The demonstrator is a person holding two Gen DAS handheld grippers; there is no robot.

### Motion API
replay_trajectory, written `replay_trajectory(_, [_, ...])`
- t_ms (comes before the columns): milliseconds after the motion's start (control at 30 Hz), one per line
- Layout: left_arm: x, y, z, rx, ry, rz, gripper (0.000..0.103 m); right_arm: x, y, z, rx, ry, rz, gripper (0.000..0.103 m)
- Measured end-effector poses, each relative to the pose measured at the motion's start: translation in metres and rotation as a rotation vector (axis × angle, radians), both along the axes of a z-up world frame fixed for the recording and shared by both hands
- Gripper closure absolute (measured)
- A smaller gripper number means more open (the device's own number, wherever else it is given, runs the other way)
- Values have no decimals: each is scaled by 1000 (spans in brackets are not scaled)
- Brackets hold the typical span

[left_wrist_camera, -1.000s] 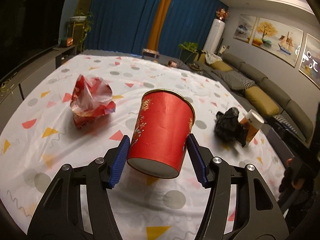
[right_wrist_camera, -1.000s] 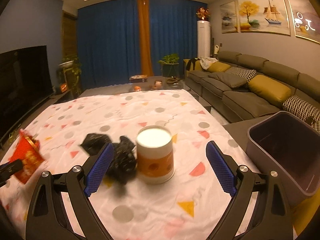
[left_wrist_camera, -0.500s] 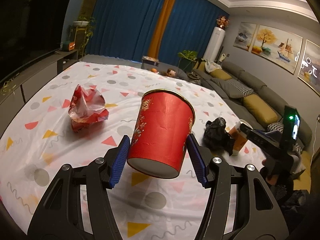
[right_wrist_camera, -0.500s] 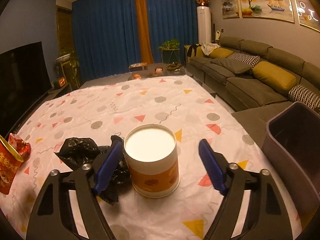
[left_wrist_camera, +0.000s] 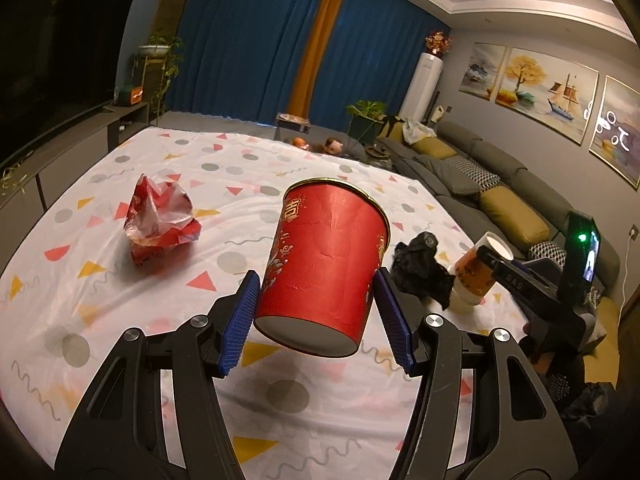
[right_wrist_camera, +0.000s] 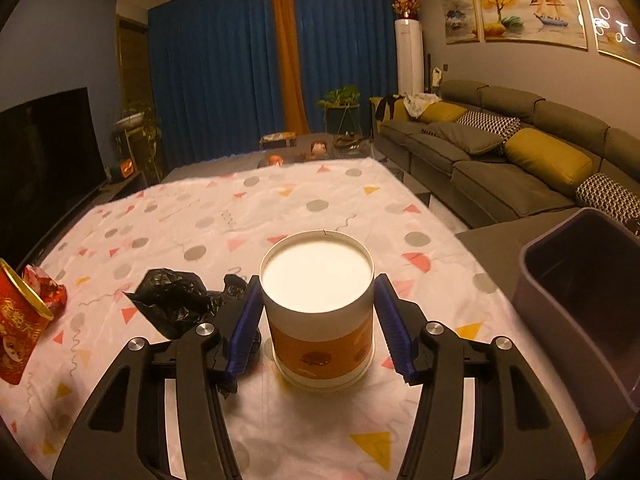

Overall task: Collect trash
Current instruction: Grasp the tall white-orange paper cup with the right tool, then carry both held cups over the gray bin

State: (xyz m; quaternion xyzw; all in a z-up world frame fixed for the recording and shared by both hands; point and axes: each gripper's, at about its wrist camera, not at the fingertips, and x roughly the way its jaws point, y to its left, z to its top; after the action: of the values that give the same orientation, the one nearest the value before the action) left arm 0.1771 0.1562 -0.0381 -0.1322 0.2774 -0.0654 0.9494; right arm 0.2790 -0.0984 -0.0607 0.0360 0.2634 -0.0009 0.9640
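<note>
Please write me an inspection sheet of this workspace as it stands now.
Surface: patterned tablecloth, wrinkled.
Job's things: red paper cup lifted off the cloth; white-lidded orange tub standing upright; crumpled red wrapper and black plastic bag lying loose; grey bin beside the table.
Clutter: nothing seen.
Grippers: left tongs clamp the red cup; right tongs have just been closing around the tub, pads at its sides, contact unclear.
Cables: nothing seen.
Surroundings: sofa, blue curtains, television.
</note>
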Motion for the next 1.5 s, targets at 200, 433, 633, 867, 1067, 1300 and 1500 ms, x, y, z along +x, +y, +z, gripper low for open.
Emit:
replay_trajectory(200, [-8,-14,8,4,-19,-27,46,-28,-10,15,-2,-45,-4,48])
replay_trajectory(433, [-18,-34,15,10,-35,-62,46,-57,-23,33,2,-96,-8,48])
replay_trajectory(633, [-23,-55,22,17,-48,-103,46,-80,-35,45,-7,-137,-15,48])
replay_trajectory(867, [-25,-81,27,22,-58,-155,46,-99,-50,55,-12,-171,-36,48])
replay_trajectory(1067, [-23,-102,29,26,-64,-194,46,-110,-63,60,-14,-190,-54,48])
replay_trajectory(1300, [-18,-130,33,25,-71,-243,46,-119,-79,61,-15,-202,-85,48])
replay_trajectory(1500, [-14,-158,37,25,-79,-287,46,-126,-97,61,-12,-212,-118,48])
